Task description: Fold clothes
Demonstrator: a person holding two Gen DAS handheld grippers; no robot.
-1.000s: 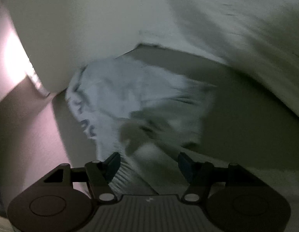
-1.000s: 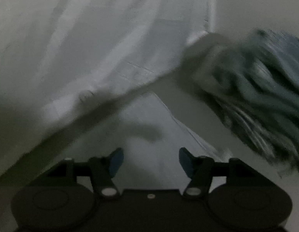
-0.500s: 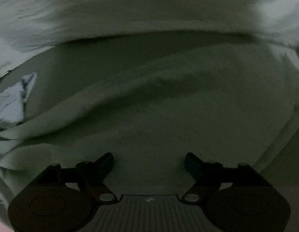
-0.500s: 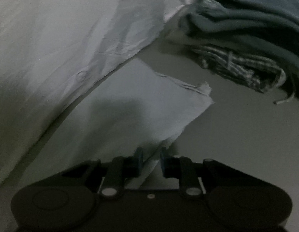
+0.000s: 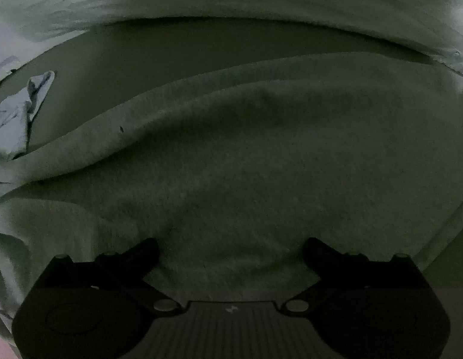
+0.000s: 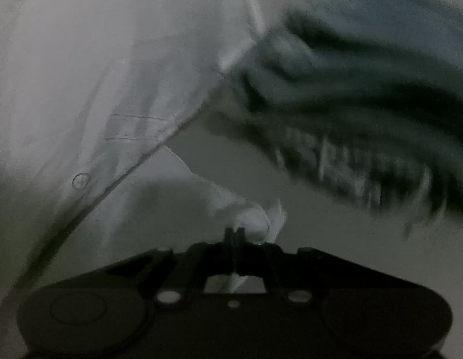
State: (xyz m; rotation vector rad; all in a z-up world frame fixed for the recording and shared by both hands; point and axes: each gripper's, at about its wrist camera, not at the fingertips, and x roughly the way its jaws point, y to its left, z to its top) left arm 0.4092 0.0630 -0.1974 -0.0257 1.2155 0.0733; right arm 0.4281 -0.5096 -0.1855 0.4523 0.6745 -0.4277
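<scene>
The scene is very dim. A pale fleecy garment [image 5: 261,155] fills most of the left wrist view, lying in soft folds right under my left gripper [image 5: 231,249], whose fingers stand wide open just above the cloth. In the right wrist view a white buttoned shirt [image 6: 111,89] lies spread at the left, with a button [image 6: 80,180] near its edge. My right gripper [image 6: 235,233] is shut on a corner of the white shirt [image 6: 252,218], which bunches up at the fingertips.
A crumpled light-blue cloth [image 5: 16,119] lies at the left edge of the left wrist view. A stack of folded blue and checked clothes [image 6: 366,104], blurred, sits at the upper right of the right wrist view. The grey surface [image 6: 336,239] shows beneath.
My right gripper went from open to shut on the shirt's corner and lifted it. My left gripper swung away from the light-blue cloth onto the fleecy garment, staying open.
</scene>
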